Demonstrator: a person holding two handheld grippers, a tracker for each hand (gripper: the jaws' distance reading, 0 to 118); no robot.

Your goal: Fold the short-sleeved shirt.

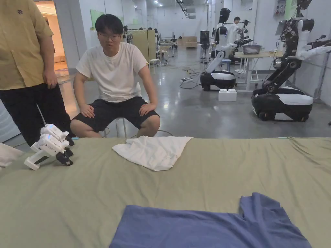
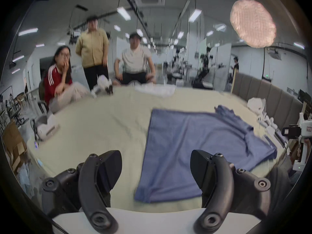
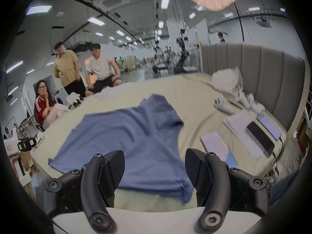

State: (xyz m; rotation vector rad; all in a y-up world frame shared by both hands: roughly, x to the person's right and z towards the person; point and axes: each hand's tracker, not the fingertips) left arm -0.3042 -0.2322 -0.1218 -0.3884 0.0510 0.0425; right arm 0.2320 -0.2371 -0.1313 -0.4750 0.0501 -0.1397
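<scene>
The blue short-sleeved shirt [image 1: 207, 226] lies spread flat at the near edge of a bed covered with an olive-green sheet [image 1: 80, 193], one sleeve pointing toward the far edge, seen from the head view. The left gripper [image 2: 156, 168] hangs above the near edge with its jaws parted and nothing between them, the shirt's hem just beyond. The right gripper [image 3: 154, 166] hovers likewise over the shirt's near portion, jaws released and empty. A white garment [image 1: 153, 151] rests at the far edge, and a spare pair of white grippers [image 1: 50, 145] lies near the far left corner. At the right edge, by a padded grey headboard [image 3: 263, 79], sit a laptop [image 3: 243, 133], a phone [image 3: 260, 137] and a keyboard [image 3: 214, 144]. Three people watch from beyond the far edge. Small labels on the devices are too blurred to read; no brand is legible on the shirt.
</scene>
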